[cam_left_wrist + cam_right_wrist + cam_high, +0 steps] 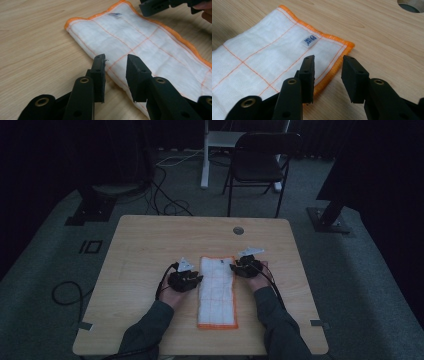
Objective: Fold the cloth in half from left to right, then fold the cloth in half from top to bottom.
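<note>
A white cloth (217,292) with an orange hem and thin orange grid lines is lying folded into a long strip on the wooden table (145,245), near the person's edge and between the two hands. The left gripper (199,278) is sitting at the strip's left long edge; in the left gripper view (115,65) its jaws are standing partly apart over that folded edge, gripping nothing. The right gripper (233,266) is hovering at the far right corner, beside a small blue-printed label (309,40); its jaws (327,68) are likewise parted, straddling the orange hem without pinching it, though contact with the lower pad is hard to judge. A black chair (260,162) is standing beyond the table.
</note>
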Motion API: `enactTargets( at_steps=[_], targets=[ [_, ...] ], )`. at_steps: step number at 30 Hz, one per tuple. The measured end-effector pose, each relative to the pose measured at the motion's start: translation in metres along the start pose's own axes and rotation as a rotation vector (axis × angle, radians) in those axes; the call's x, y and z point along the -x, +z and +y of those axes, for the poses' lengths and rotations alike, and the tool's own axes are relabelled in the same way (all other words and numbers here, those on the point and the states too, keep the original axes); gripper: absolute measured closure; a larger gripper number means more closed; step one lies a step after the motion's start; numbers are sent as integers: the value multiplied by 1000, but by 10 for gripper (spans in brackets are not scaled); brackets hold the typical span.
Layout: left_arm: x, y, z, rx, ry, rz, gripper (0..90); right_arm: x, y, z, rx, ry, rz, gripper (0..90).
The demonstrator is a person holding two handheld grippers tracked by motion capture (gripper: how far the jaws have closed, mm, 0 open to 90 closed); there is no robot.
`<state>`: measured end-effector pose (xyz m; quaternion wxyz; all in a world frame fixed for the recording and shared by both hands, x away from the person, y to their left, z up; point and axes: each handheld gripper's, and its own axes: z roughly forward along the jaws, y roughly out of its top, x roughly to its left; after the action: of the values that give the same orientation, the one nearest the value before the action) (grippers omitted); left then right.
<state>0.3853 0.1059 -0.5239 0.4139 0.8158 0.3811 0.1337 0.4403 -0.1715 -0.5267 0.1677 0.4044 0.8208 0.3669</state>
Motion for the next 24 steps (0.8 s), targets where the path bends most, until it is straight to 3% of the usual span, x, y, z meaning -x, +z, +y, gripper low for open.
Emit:
enactTargets(
  at_steps=[11,24],
  targets=[
    [-18,6,11,9,-42,36,638,5,3,0,5,35,-4,618],
    [-25,20,28,11,-55,60,580,5,7,0,8,52,-3,595]
  ],
)
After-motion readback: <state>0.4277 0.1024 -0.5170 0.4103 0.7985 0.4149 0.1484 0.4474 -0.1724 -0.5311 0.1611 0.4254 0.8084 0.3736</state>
